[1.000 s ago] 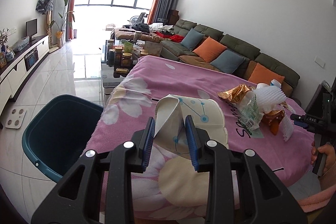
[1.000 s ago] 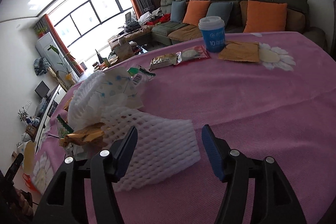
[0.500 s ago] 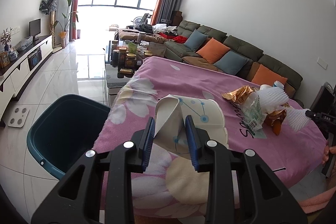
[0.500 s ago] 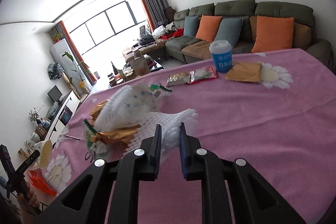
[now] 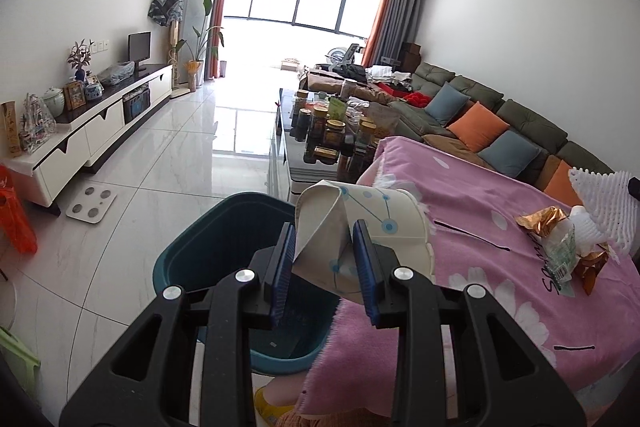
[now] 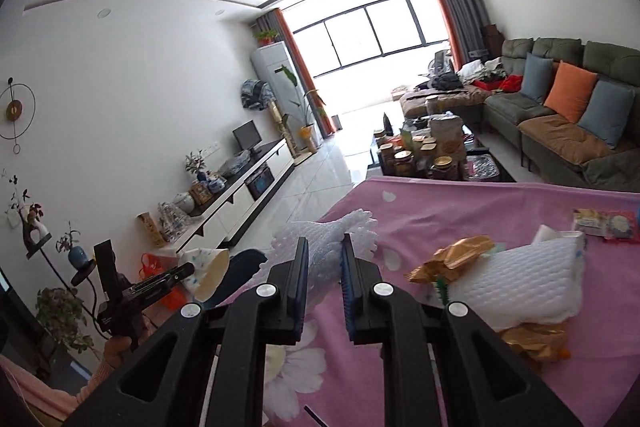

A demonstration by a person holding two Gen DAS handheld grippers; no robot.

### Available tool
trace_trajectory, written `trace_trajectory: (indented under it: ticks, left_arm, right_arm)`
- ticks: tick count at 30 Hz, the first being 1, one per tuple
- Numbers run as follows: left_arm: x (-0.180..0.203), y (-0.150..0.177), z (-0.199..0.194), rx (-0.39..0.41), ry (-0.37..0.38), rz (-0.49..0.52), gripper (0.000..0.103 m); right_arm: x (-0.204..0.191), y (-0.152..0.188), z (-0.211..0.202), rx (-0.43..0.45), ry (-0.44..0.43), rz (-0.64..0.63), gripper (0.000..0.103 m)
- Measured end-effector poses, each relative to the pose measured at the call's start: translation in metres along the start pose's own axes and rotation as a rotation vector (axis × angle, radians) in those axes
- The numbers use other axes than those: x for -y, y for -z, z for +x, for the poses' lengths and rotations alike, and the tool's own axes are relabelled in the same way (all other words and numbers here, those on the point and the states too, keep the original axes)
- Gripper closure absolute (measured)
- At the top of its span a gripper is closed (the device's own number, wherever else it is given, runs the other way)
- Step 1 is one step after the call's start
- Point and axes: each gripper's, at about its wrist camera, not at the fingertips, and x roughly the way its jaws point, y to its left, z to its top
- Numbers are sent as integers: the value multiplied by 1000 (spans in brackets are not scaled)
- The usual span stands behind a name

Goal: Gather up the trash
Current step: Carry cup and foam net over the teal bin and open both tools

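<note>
My left gripper [image 5: 325, 247] is shut on a crushed white paper cup [image 5: 352, 223] with a blue dot pattern, held over the edge between the pink tablecloth [image 5: 472, 195] and the teal bin [image 5: 224, 251] on the floor. My right gripper [image 6: 325, 259] is shut on a white foam fruit net [image 6: 332, 233], lifted above the tablecloth [image 6: 460, 211]. In the left wrist view that foam net [image 5: 604, 199] shows at the far right. The left gripper [image 6: 188, 269] with the cup [image 6: 208, 267] appears at the lower left of the right wrist view, near the bin rim [image 6: 244, 267].
Gold foil wrappers [image 6: 452, 259], another foam net [image 6: 520, 279] and snack packets [image 6: 604, 223] lie on the table. A glass coffee table with jars [image 5: 328, 135] stands beyond the bin. A green sofa [image 5: 500, 115] runs along the right; a white TV cabinet [image 5: 92, 135] lines the left.
The right gripper closed on the foam net, lifted it and swung left. The left gripper carried the cup left from over the table toward the bin.
</note>
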Motion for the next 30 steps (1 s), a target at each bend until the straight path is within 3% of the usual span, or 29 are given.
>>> trace_trajectory:
  ticks: [4,9,18,23,25,30]
  left_arm:
    - [-28,2,12,-30,-60,-30,73]
    - [-50,6,30,-75,-121,-46,73]
    - [-70,12,74,-148,-176,-70,72]
    - [-74,13,100,-180,-190,-81,70]
    - [-75,14,110,-190,-185,-84,65]
    - [-72,12,122,-183,-199,-87,64]
  right_arm:
    - [-35,-5,76,-119,-104,-40,89]
    - [-78,-1,146,-229,-156,-106,89]
    - [-128,18,233,-380,-147,-200,86]
    - [-135,33,270,-473,-119,-198,80]
    - [-136,38,278,-508,-106,-192,65]
    - [-132,40,275,-498,-94,-183,62]
